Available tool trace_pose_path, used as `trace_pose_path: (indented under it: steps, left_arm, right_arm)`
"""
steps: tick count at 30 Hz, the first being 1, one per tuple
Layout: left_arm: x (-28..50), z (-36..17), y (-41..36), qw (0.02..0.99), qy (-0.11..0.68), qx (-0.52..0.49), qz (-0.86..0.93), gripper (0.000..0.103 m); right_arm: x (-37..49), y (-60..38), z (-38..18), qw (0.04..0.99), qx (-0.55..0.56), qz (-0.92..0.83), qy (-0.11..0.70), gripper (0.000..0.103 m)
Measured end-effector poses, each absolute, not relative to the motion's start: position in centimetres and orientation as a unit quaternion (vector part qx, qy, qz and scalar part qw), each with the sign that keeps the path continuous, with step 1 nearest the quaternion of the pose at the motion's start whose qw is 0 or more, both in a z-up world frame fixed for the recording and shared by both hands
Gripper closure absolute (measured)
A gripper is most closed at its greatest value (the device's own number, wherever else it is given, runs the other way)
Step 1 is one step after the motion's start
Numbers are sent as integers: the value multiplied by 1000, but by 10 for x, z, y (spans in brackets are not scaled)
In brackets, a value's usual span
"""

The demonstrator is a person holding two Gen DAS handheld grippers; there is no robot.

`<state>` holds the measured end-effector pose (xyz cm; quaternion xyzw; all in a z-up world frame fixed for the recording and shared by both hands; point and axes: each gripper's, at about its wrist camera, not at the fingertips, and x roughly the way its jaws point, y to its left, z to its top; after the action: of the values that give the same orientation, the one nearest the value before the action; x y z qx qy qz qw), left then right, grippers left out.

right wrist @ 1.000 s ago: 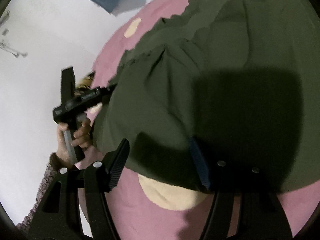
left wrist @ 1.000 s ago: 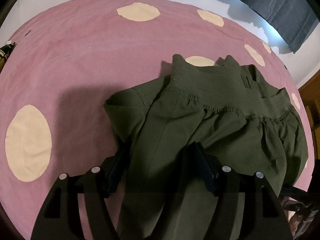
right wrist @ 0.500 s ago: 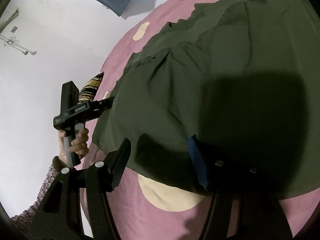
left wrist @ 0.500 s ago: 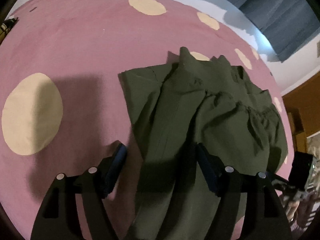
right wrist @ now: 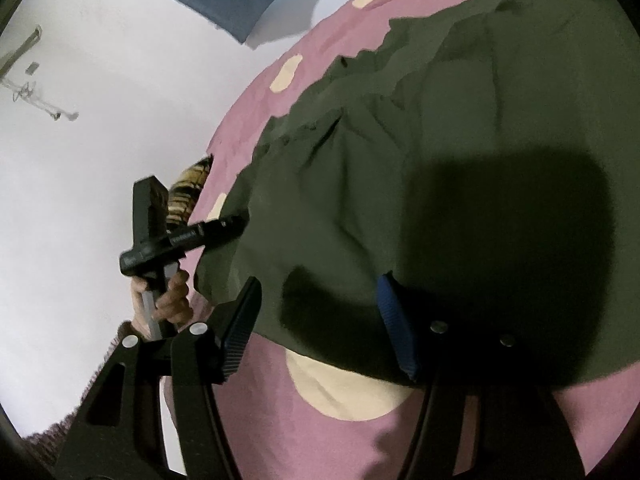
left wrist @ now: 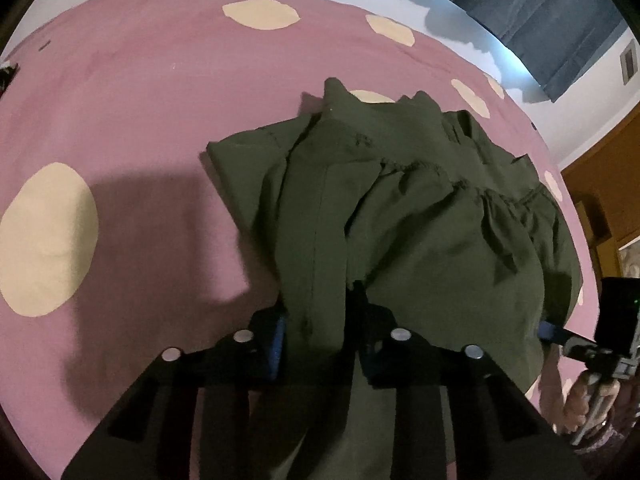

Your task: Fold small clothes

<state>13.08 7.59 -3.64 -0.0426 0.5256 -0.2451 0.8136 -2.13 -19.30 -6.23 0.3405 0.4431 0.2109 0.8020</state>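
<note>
— Where do we have the green garment [left wrist: 420,208] now?
— It lies bunched on the pink spotted cover [left wrist: 132,92] of the bed, gathered waistband toward the far edge, one long fold running back toward us at the near edge.
— And our left tool [left wrist: 316,332]?
— Its jaws have just been closing, and that long fold sits between the blue pads, which now press it from both sides. So we have hold of the garment there.
— Our right tool [right wrist: 320,316]?
— Its jaws stand well apart. The right pad [right wrist: 396,320] touches the garment's near hem, the left finger [right wrist: 240,320] hangs over bare cover just beside the cloth. We grip nothing with it.
— Anything else around us?
— From the right wrist view we see our left hand [right wrist: 168,296] on its handle at the garment's left end, a striped cloth [right wrist: 188,196] past it at the bed's edge, a white wall [right wrist: 100,120] beyond, and a blue curtain [left wrist: 552,20] past the far corner.
</note>
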Motion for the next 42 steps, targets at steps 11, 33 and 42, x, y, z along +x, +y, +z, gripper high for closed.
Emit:
trace_pose_path:
  steps: [11, 33, 42]
  left_arm:
    - [129, -29, 70, 815, 533, -35, -224, 88]
    - [92, 113, -47, 855, 474, 16, -209, 95]
    - [76, 125, -116, 852, 473, 63, -214, 95]
  right_arm:
    - [-21, -169, -73, 817, 285, 221, 450, 43]
    - [-46, -180, -58, 839, 290, 254, 383, 46]
    - [-31, -159, -92, 812, 277, 271, 437, 46]
